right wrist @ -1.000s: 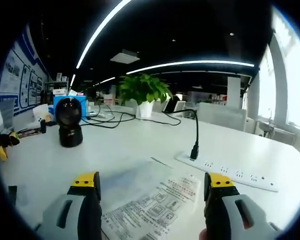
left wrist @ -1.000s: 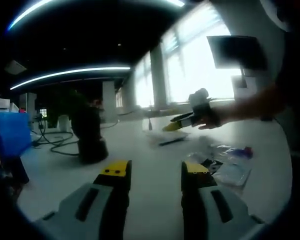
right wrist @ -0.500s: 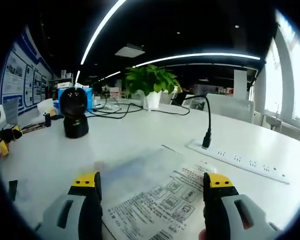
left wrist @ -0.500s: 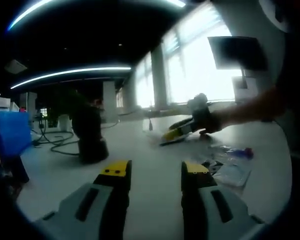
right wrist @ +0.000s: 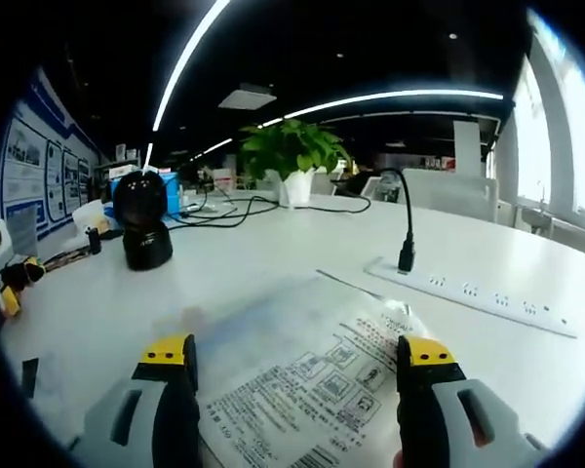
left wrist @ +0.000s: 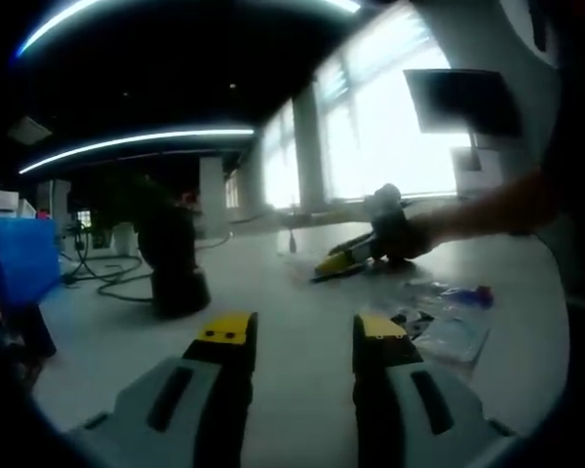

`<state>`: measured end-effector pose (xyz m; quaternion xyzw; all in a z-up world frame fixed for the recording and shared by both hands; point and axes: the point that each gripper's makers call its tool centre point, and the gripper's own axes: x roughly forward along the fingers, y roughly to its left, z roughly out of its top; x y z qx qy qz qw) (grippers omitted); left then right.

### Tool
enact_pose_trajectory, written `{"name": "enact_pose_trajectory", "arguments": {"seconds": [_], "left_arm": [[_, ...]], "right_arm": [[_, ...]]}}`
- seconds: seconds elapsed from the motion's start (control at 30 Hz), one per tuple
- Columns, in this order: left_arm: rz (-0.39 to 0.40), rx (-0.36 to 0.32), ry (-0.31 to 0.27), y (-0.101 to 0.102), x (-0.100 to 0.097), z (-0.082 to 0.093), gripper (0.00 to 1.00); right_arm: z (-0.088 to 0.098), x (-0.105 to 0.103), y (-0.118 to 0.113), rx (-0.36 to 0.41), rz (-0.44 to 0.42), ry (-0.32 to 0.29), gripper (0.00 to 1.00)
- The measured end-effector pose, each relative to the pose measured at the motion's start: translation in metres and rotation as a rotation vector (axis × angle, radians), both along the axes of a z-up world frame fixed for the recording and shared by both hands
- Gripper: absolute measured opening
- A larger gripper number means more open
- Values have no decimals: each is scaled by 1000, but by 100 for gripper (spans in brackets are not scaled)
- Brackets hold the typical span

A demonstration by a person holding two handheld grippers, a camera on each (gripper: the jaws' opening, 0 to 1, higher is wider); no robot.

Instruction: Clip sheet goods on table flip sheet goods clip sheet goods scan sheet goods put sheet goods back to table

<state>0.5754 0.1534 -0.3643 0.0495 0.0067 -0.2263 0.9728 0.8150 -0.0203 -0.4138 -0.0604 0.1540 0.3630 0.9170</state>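
In the left gripper view, the left gripper (left wrist: 300,336) hovers over the white bench (left wrist: 292,292) with its yellow-tipped jaws set apart and nothing between them. Ahead and to its left stands a dark barcode scanner (left wrist: 174,255); ahead and to its right the right gripper (left wrist: 343,261) reaches in low over the bench, held by a person's hand (left wrist: 395,232), and just right of the left gripper's right jaw lie some clear plastic packets (left wrist: 448,327). In the right gripper view, far left of the jaws stands the barcode scanner (right wrist: 142,219) again, with a potted plant (right wrist: 291,156) farther back. The right gripper (right wrist: 297,361) is open wide, and the sheet goods (right wrist: 302,375), a clear-wrapped printed sheet, lies flat on the bench between the two jaws, reaching forward past the tips, not clamped. Ahead to the right lies a white power strip (right wrist: 473,297) with a black cable plugged in.
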Motion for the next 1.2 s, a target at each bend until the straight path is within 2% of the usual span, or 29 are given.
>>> {"name": "enact_pose_trajectory", "arguments": {"seconds": [0.93, 1.2], "left_arm": [[3, -6, -4, 3, 0, 0, 31], [2, -5, 2, 2, 0, -1, 31]], "right_arm": [[0, 2, 0, 3, -9, -14, 79], [9, -3, -1, 20, 12, -67, 86]]}}
